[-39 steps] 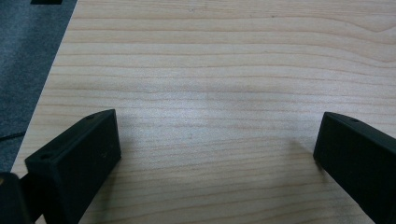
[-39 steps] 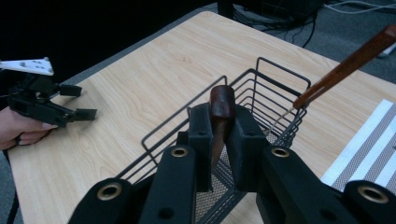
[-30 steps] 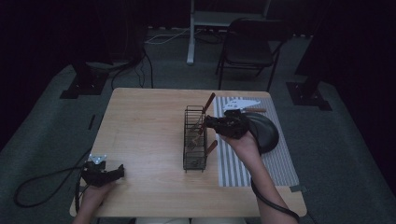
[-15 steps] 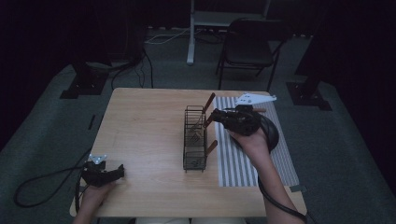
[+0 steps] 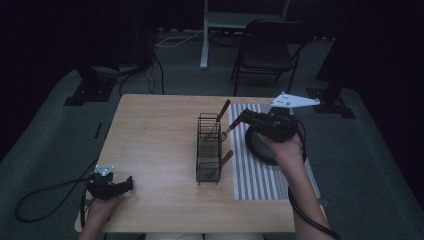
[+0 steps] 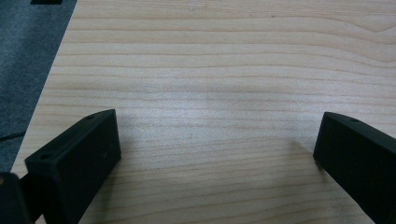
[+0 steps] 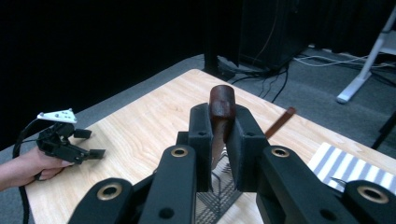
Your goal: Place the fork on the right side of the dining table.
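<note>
- While the left gripper [image 5: 112, 186] just sits at the near left corner of the worktop [image 5: 155, 140] with its fingers [image 6: 79, 158] wide apart and nothing but bare wood between them, all the action is on the right.
- Right gripper [image 5: 240, 120] has its fingers [image 7: 201, 135] clamped on a wooden-handled utensil [image 7: 221, 109], looks like a fork, held right over the black wire caddy [image 5: 209, 150].
- Two more wooden handles [image 5: 223, 109] stick out of that caddy.
- Striped mat [image 5: 265, 175] with a dark round plate [image 5: 260, 147] sits just right of the caddy.
- My guess: it's the pull-out step, utensil going from caddy to mat.
- Next move needs a clean lift so the tines don't snag the wire, then a swing over the mat before letting go.
</note>
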